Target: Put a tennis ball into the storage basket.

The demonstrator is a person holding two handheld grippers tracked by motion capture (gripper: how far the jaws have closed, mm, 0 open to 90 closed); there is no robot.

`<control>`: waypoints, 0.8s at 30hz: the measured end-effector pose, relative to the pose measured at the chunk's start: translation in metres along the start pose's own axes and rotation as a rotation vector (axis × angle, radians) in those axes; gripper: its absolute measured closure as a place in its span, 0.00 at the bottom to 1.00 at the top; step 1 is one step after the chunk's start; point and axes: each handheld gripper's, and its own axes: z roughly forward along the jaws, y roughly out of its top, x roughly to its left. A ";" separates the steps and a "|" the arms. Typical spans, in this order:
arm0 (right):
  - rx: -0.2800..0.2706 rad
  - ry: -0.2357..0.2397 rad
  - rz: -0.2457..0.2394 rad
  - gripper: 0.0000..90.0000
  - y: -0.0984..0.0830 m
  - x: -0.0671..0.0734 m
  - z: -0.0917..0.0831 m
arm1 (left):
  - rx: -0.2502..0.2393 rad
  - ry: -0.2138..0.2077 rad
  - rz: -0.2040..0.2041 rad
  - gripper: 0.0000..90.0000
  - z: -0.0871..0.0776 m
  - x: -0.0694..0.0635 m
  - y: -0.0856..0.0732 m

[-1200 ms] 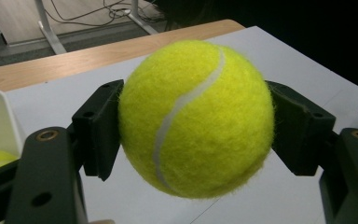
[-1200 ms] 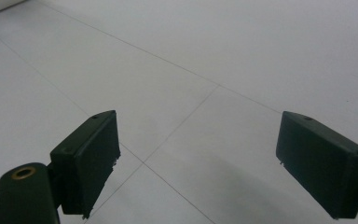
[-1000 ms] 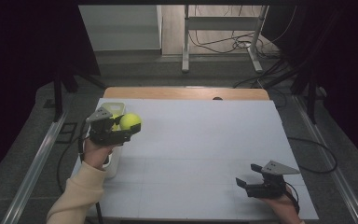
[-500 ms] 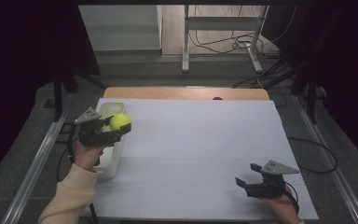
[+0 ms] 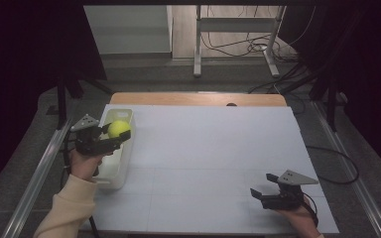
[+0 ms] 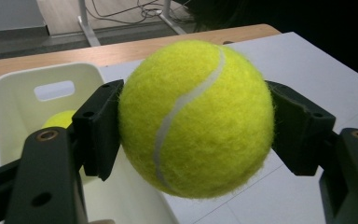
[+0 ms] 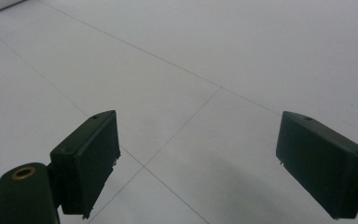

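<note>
The left tongs (image 5: 121, 140) are held up at the left edge of the surface (image 5: 208, 148), both pads clamped on a tennis ball (image 5: 119, 129), forearm in a cream sleeve. The right tongs (image 5: 259, 195) rest low at the near right, jaws spread wide with nothing between them.

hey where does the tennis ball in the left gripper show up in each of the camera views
High view: the tennis ball sits at left, between the left gripper's jaws, over the white bin.
Left gripper view: the ball fills the centre, clamped between both jaws.
Right gripper view: the ball is not in it; open jaws over the white tabletop.
Shared landmark: the white bin, also behind the ball at left in the left gripper view.
</note>
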 end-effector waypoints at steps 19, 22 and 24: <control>0.000 0.003 -0.003 0.15 0.001 0.000 0.001 | 0.025 0.081 -0.031 0.30 -0.009 0.023 -0.003; -0.001 0.004 -0.002 0.15 0.001 0.000 0.001 | 0.033 0.090 -0.036 0.30 -0.008 0.025 -0.003; -0.001 0.003 -0.002 0.15 0.001 0.000 0.001 | 0.039 0.096 -0.033 0.30 -0.008 0.027 -0.002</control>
